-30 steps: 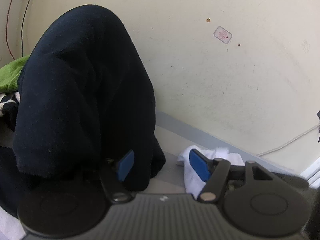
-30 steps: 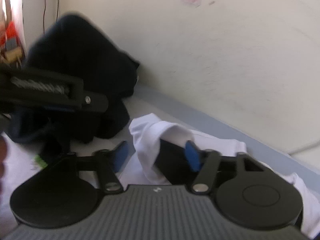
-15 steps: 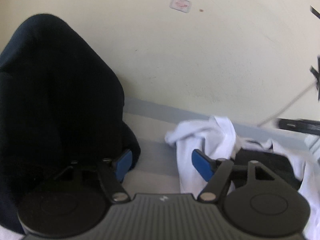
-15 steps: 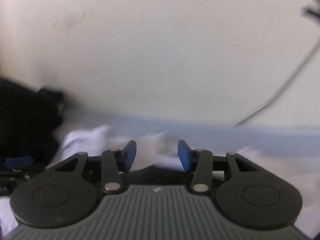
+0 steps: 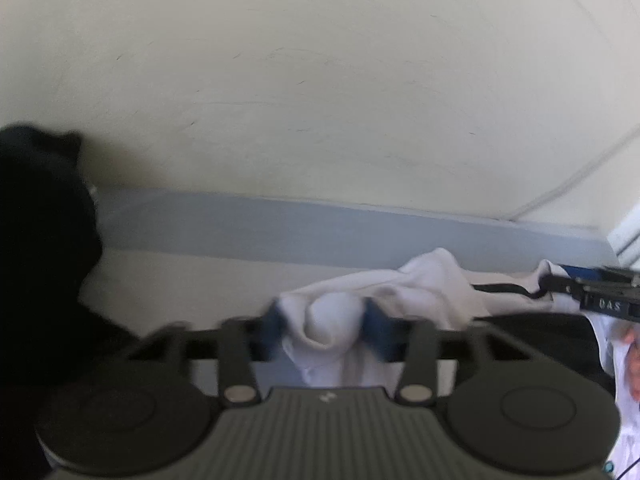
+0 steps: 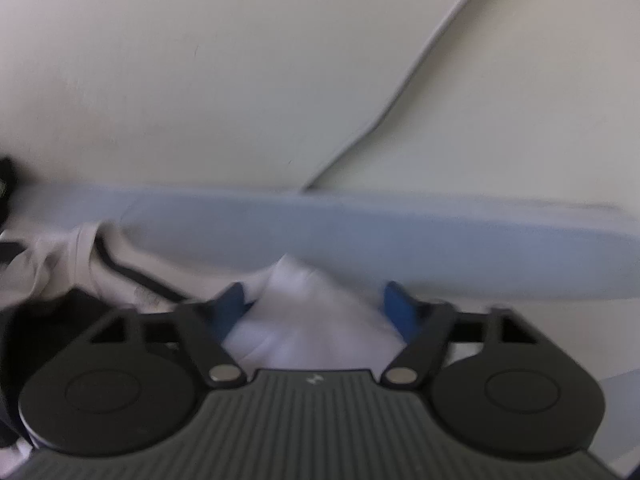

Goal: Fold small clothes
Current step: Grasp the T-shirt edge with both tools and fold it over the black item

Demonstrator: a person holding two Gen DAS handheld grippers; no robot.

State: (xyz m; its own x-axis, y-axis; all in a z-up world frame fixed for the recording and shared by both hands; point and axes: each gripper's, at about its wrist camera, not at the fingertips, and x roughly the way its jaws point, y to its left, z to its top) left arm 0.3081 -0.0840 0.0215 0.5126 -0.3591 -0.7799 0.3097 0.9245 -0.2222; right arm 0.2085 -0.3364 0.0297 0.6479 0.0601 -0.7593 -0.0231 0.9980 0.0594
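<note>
You had the white garment (image 5: 420, 284) lying crumpled on the pale tabletop (image 5: 192, 280), close to the grey band at the foot of the wall (image 5: 320, 100), with a black-trimmed edge strung between your two hands; the left gripper (image 5: 326, 326) had a bunched fold of it between its blue pads, and its jaws were closing on that fold, the cloth bulging out between them; the pads looked to be already pressing it, though blur softened the edges. The right gripper (image 6: 316, 308) sat over another white corner of the same garment (image 6: 308, 320), its jaws spread wide with cloth between them but not visibly squeezed; from the left view you could see its fingers at the garment's far end. The dark garment (image 5: 40, 260) lay heaped off to the left, clear of the work. To do this step well, you needed both pinches on matching points, ideally one layer at each shoulder or hem corner, not a wad; the left grab looked thick, so it probably risked dragging several layers at once; closing the right jaws fully before any lift would have kept the cloth from slipping out on one side; then drawing the hands apart, level, would have spread it flat for the first fold.
</note>
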